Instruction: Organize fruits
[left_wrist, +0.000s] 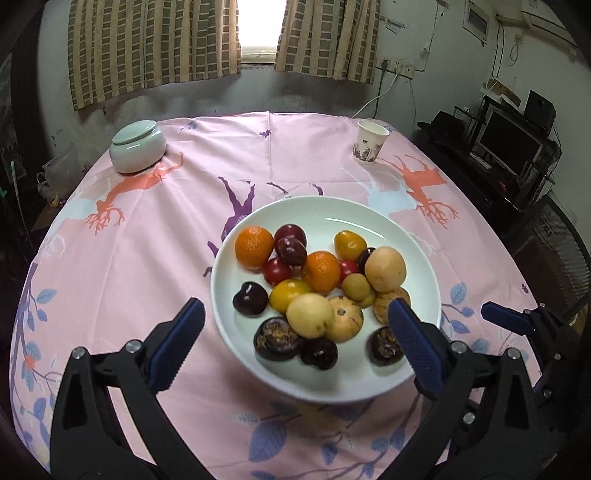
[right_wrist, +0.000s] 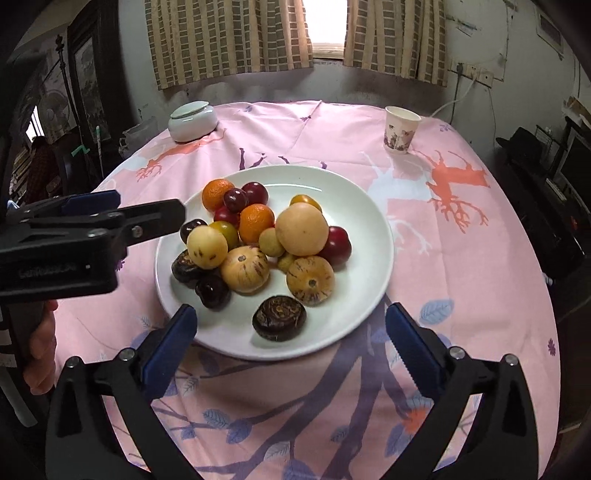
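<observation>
A white plate (left_wrist: 332, 210) on the pink tablecloth holds several mixed fruits: two oranges (left_wrist: 254, 246), dark red plums (left_wrist: 291, 251), pale yellow round fruits (left_wrist: 385, 268), striped yellow melons (left_wrist: 345, 319) and dark brown chestnut-like ones (left_wrist: 277, 338). My left gripper (left_wrist: 295, 314) is open above the plate's near edge, with nothing between its jaws. My right gripper (right_wrist: 291, 317) is open too, hovering at the near rim of the plate (right_wrist: 347, 199) with nothing held. Seen from the right wrist, the left gripper (right_wrist: 140, 208) reaches in from the left beside the plate.
A pale lidded jar (left_wrist: 138, 146) stands at the table's far left and a paper cup (left_wrist: 371, 142) at the far right. A person's hand (right_wrist: 42, 354) holds the left gripper's handle. A monitor and shelves (left_wrist: 509, 144) stand beyond the table's right edge.
</observation>
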